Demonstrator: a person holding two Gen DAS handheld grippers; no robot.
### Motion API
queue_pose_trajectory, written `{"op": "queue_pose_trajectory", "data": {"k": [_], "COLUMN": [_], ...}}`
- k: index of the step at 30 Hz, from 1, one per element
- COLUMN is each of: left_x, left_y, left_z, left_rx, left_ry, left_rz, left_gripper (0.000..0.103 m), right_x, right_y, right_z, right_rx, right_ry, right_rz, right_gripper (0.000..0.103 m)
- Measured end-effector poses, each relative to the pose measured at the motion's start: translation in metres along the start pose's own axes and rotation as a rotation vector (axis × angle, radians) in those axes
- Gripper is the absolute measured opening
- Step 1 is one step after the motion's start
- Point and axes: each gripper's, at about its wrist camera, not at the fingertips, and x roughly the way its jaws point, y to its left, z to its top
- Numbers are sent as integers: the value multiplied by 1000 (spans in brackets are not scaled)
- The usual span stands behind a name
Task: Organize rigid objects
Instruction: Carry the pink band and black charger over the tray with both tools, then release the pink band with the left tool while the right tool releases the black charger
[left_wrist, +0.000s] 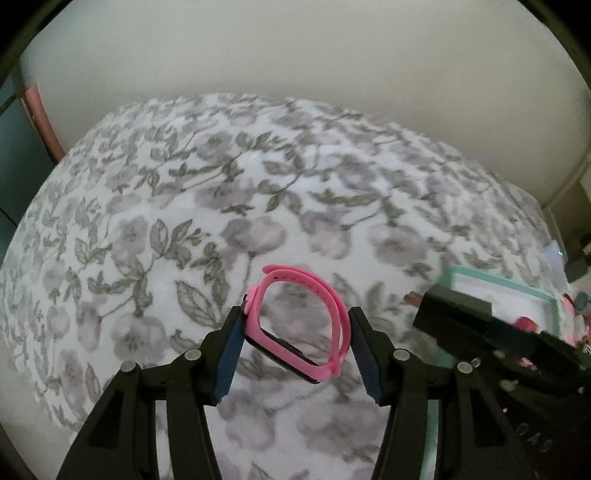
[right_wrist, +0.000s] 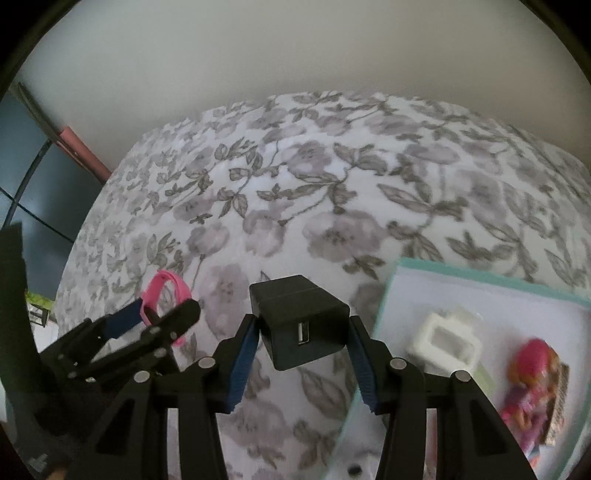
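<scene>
My left gripper (left_wrist: 297, 317) is shut on a pink wristband (left_wrist: 291, 291), a looped fitness band with a dark screen, held above the floral bedspread. It also shows in the right wrist view (right_wrist: 168, 286), in the left gripper (right_wrist: 162, 310). My right gripper (right_wrist: 301, 325) is shut on a black USB charger cube (right_wrist: 299, 321), port facing the camera. The right gripper shows in the left wrist view (left_wrist: 480, 332) to the right. A teal-rimmed white tray (right_wrist: 395, 291) lies on the bed at right, holding a white square case (right_wrist: 443, 343) and a pink toy (right_wrist: 532, 384).
The floral bedspread (left_wrist: 258, 192) fills both views. A cream wall (left_wrist: 295, 55) runs behind the bed. A pink post (right_wrist: 85, 151) and a dark panel stand at far left. The tray edge (left_wrist: 509, 286) shows at right in the left wrist view.
</scene>
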Motion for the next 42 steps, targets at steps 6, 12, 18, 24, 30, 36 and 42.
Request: {"op": "queue_pose_trajectory", "data": {"k": [6,12,18,24,30,36,42], "left_x": [-33,-43,-40,-23,-9,-13,-20], "left_y": [-44,-99,-151,-177,-176,-163,-140], "left_z": [-11,-30,-48,-62,-75,-76,-76], "left_rx": [65,151,231,255,247,219,170], "left_ry": [-28,-17,31,85,136,107,54], "left_rz": [-31,-67,-116,-140,-156,-180,-126], "left_gripper": [58,58,59,59,59,72,72], "right_x": [-41,-73,-83,-84,-70,-65,-64], "right_y": [-30,-84,-137,-161,-166,-160,-155], "right_z": [-24,-54,-85,-107,-122,-128,-130], "right_rx": [77,192,309,352,356,334,333], "right_ry": [-53,-66,-37,-12,34,47,47], "right_rz": [-29,-147,-234,-253,-258,-261,-267], "right_gripper": [52,51,52,51,48,48,49]}}
